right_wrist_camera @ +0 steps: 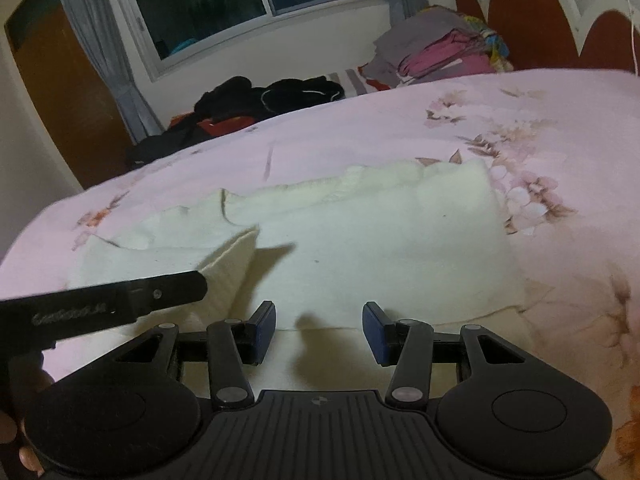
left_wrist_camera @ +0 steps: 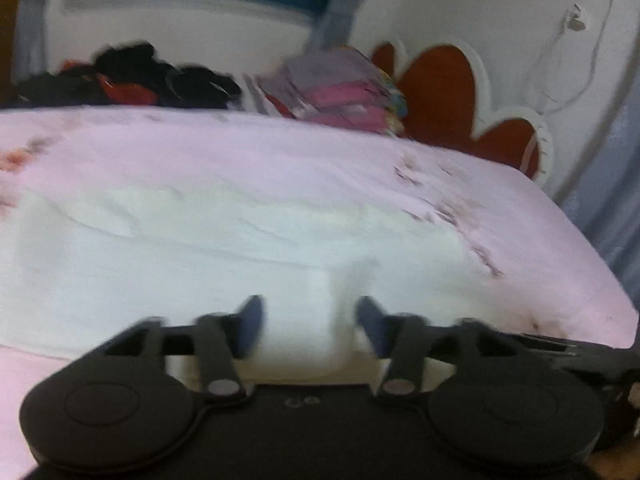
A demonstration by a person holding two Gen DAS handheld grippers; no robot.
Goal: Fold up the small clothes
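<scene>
Both wrist views look low across the bed [left_wrist_camera: 520, 240], sharing the window [right_wrist_camera: 256, 4].
</scene>
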